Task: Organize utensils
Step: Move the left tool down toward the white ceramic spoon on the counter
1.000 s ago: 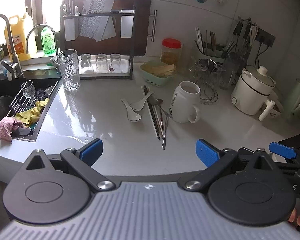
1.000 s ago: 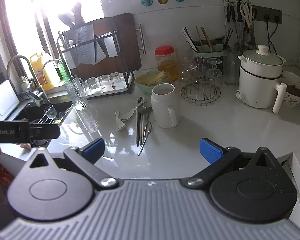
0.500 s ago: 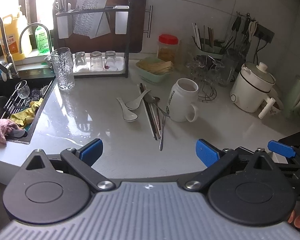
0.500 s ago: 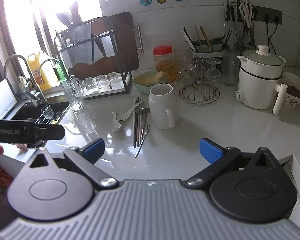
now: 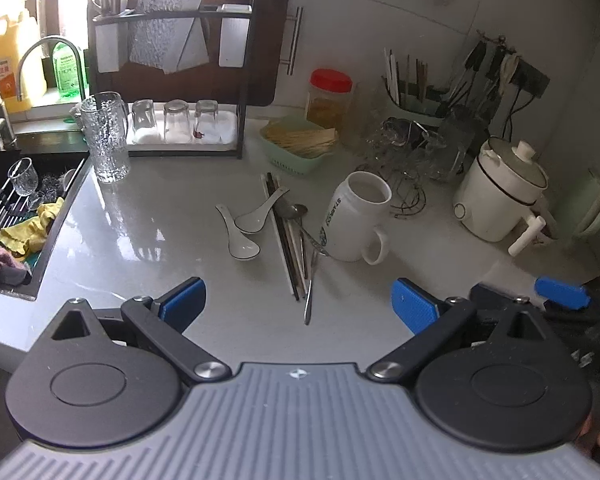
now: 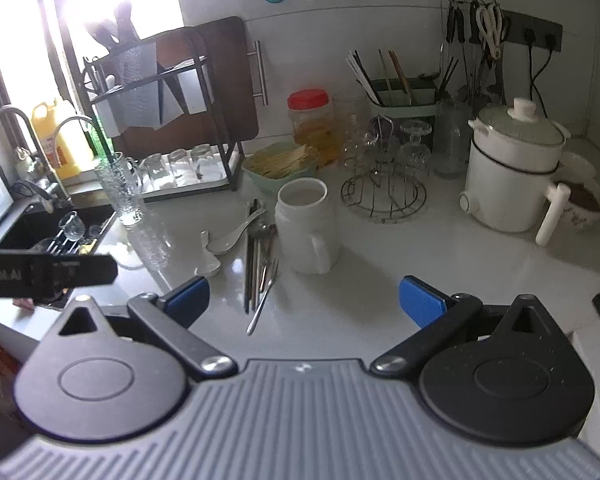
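Observation:
Loose utensils lie on the grey counter left of a white mug point(image 5: 356, 218) point(image 6: 306, 226): two white ceramic spoons point(image 5: 242, 230) point(image 6: 236, 234), a bundle of chopsticks point(image 5: 286, 240) point(image 6: 252, 256), a metal spoon point(image 5: 298, 212) and a metal fork point(image 5: 310, 280) point(image 6: 264, 296). My left gripper point(image 5: 298, 306) hangs open above the counter's near edge, short of the fork's handle, with nothing between its blue pads. Level with it, my right gripper point(image 6: 304, 300) also stands open and empty, just right of the fork. A green utensil holder point(image 6: 400, 100) with chopsticks stands at the back wall.
A black sink point(image 5: 16, 204) with glasses and cloths lies at the left. A dish rack point(image 5: 172, 80), a glass pitcher point(image 5: 104, 140), a green basket point(image 5: 296, 146), a red-lidded jar point(image 5: 330, 94), a wire glass stand point(image 6: 384, 184) and a white electric pot point(image 6: 512, 176) line the back.
Both grippers have crept forward toward the utensils and mug, which now appear a little nearer. Their jaws stay open and nothing on the counter has moved.

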`<state>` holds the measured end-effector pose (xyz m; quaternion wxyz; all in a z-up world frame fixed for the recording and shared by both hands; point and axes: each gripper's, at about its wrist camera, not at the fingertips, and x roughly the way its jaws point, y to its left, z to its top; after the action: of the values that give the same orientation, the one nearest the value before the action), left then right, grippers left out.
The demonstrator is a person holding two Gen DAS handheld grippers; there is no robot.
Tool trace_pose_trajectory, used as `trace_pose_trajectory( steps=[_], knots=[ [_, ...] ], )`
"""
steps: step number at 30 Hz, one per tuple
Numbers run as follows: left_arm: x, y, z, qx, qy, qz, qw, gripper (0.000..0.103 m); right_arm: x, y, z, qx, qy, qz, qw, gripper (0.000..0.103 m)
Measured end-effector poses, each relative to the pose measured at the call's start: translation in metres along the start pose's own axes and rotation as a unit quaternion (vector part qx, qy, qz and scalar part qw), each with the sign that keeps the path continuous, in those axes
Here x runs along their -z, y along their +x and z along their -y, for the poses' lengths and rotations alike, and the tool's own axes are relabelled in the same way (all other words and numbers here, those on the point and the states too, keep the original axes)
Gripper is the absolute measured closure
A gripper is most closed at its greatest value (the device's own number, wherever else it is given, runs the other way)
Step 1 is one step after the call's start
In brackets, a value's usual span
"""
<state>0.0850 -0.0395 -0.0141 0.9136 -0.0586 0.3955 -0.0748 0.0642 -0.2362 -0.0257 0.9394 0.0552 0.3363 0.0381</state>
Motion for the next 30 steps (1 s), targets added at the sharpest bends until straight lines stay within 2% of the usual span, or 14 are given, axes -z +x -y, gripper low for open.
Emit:
trace_pose_trajectory(
  steps=[3,10,14,23,30],
  knots=[
    [-0.017,0.015,-0.005,-0.018,0.014,-0.009,0.9997,0.002,-0.028,0.002,0.000,-0.015,0.001,-0.007,1.000,0.000],
    [-0.060,0.062,-0.028,-0.020,0.027,-0.033,0.9989,0.002,-0.090,0.013,0.001,-0.028,-0.007,-0.024,0.999,0.000],
    [-0.078,0.092,-0.040,-0.023,0.027,-0.038,0.9986,0.002,-0.111,0.029,-0.001,-0.033,-0.024,-0.047,0.998,0.000],
    [-0.090,0.160,-0.041,0.012,0.040,-0.065,0.9970,0.002,-0.122,0.088,0.011,-0.029,-0.015,-0.113,0.993,0.000],
    [-0.093,0.193,-0.054,0.008,0.030,-0.078,0.9965,0.002,-0.123,0.126,0.023,-0.033,0.027,-0.138,0.989,0.000]
  ],
)
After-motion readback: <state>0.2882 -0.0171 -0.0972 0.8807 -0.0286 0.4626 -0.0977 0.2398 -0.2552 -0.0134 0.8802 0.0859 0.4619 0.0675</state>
